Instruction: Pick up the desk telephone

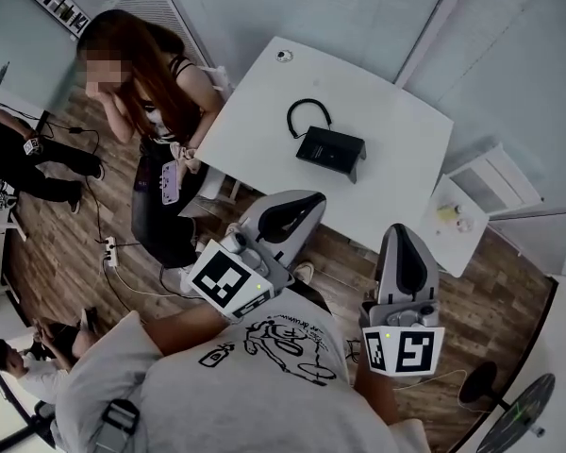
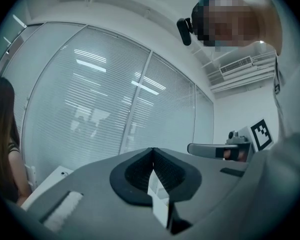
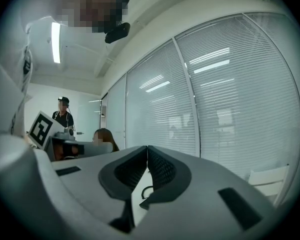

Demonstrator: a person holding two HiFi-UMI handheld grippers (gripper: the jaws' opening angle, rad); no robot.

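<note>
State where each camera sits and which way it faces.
Head view: on the person's head, facing steeply down at the white table and desk telephone; shirt, left gripper and right gripper show.
Left gripper view: on the left gripper, facing level at blinds; shut jaws show.
Right gripper view: on the right gripper, likewise.
Shared: both gripper views see the blinds.

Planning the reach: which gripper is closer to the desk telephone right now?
Left, by the head view. The left gripper hangs at the near edge of the table, just below the desk telephone; the right gripper is farther off, below and to its right.
</note>
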